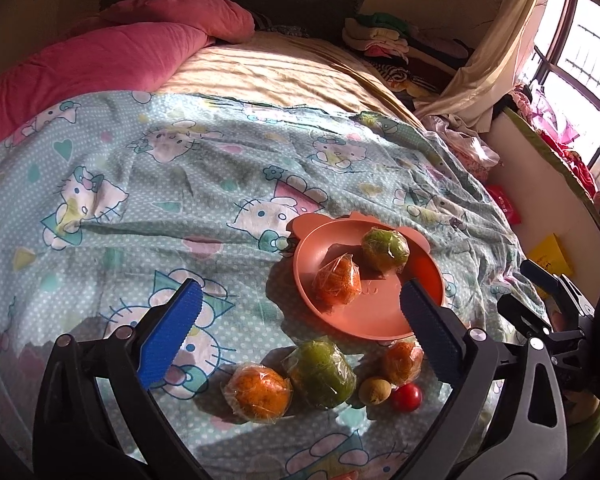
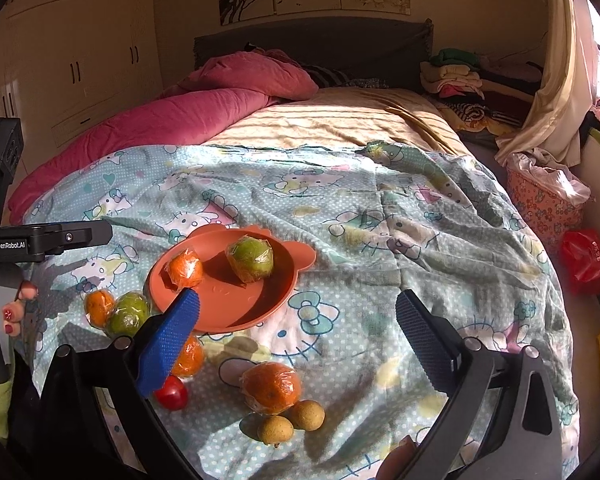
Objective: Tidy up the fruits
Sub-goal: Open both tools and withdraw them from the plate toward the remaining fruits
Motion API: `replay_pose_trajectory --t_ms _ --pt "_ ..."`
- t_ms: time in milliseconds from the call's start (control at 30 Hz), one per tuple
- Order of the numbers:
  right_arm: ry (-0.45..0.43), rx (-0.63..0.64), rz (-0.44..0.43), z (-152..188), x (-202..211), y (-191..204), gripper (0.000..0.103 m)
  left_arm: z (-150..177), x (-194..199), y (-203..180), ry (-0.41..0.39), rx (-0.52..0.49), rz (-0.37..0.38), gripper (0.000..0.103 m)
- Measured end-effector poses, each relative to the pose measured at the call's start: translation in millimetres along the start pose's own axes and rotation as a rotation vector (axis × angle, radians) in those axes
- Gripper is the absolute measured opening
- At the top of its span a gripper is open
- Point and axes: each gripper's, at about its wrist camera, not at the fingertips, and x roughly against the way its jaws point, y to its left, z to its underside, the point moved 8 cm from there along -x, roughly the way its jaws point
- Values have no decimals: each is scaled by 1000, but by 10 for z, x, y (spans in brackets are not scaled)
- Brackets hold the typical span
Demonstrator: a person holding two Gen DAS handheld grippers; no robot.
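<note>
A salmon plate (image 1: 380,308) (image 2: 228,300) lies on the cartoon-cat bedsheet and holds a wrapped orange (image 1: 337,280) (image 2: 186,270) and a wrapped green fruit (image 1: 384,250) (image 2: 250,260). Loose on the sheet near me are two wrapped oranges (image 1: 260,394) (image 1: 402,362), a wrapped green fruit (image 1: 322,374) (image 2: 129,317), a brown fruit (image 1: 374,391) and a red one (image 1: 407,397) (image 2: 172,396). Another wrapped orange (image 2: 272,388) and two brown fruits (image 2: 308,415) lie in front of my right gripper. My left gripper (image 1: 300,332) and right gripper (image 2: 298,340) hover open above them, holding nothing.
A pink quilt (image 2: 160,120) lies at the bed's far left. Folded clothes (image 2: 456,76) are stacked by the headboard. Right of the bed stand a flowered basket (image 2: 540,204) and a red bag (image 2: 586,260). A person's hand (image 2: 14,314) holds the left gripper's handle.
</note>
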Motion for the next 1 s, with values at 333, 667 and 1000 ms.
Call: replay_pose_trajectory --t_ms 333,667,1000 --pt "-13 -11 21 35 167 -76 98 51 88 142 -6 13 -17 93" --pt "-13 29 -17 124 301 129 98 286 161 185 14 -9 -35 93" --pt "21 71 -67 253 278 426 98 568 140 274 66 -20 -54 93"
